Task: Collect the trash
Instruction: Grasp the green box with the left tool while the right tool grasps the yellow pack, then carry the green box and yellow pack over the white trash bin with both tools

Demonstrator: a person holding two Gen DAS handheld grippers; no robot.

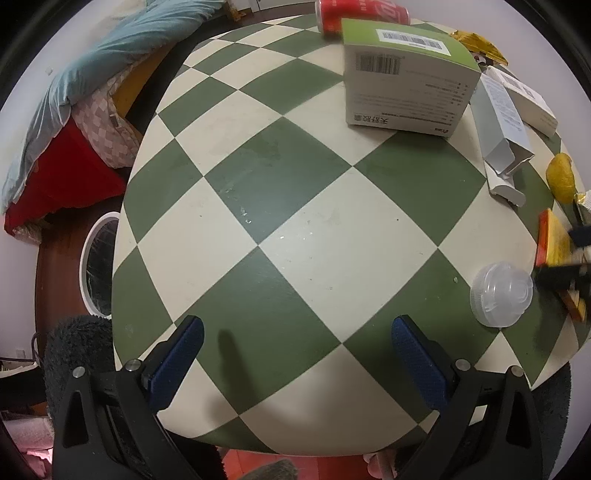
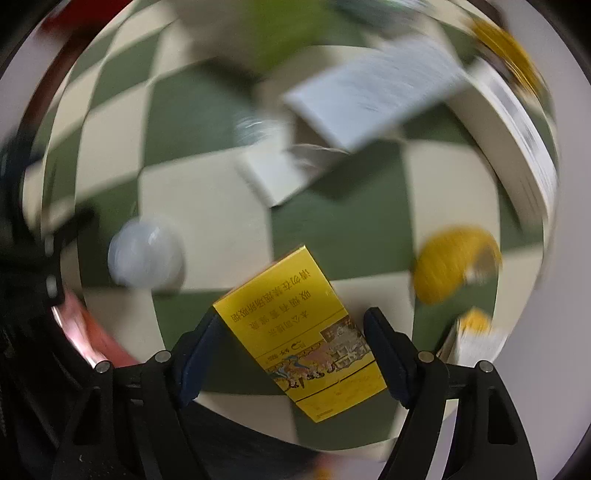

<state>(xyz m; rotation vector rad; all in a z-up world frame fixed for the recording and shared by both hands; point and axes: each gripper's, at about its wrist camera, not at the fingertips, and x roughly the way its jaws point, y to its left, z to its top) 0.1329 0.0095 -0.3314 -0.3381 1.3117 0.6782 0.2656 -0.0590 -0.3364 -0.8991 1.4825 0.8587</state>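
Right claw (image 2: 291, 354): holds the yellow cigarette pack (image 2: 295, 332) between its two dark pads, the pack askew, one long edge against the left pad, the printed lower end toward the right pad. Whether both pads bear squarely on it cannot be told. Everything beyond the pack is streaked with blur, while the pack itself reads sharp.

Risk one: a skewed hold. If the pads press on a corner rather than flat faces, the pack could pivot or slip free in transit and fall to the checkered surface (image 2: 207, 206) or past its rim.

Risk two: the light card of the pack may crush under hard squeeze, loosening the hold.

Left claw (image 1: 295, 345): spread wide, nothing between its blue pads, hanging over the near rim of the surface.

Just beyond, on the right side of the left wrist view: clear plastic lid (image 1: 501, 294), round and smooth, near the edge. Judged likely to skid or roll off if nudged by a pad.

Middle ground: grey open-ended carton (image 1: 500, 122) lying flat with flaps loose, yellow peel-like scrap (image 1: 560, 178) beside it. Loose flaps may snag a pad.

Farther: large green-and-white box (image 1: 402, 74), red drink can (image 1: 360, 14) on its side behind it; the can could roll if bumped.

White-rimmed bin (image 1: 96, 269) sits on the floor left of the surface, well apart from the held pack; a long carry, so a drop is plausible.
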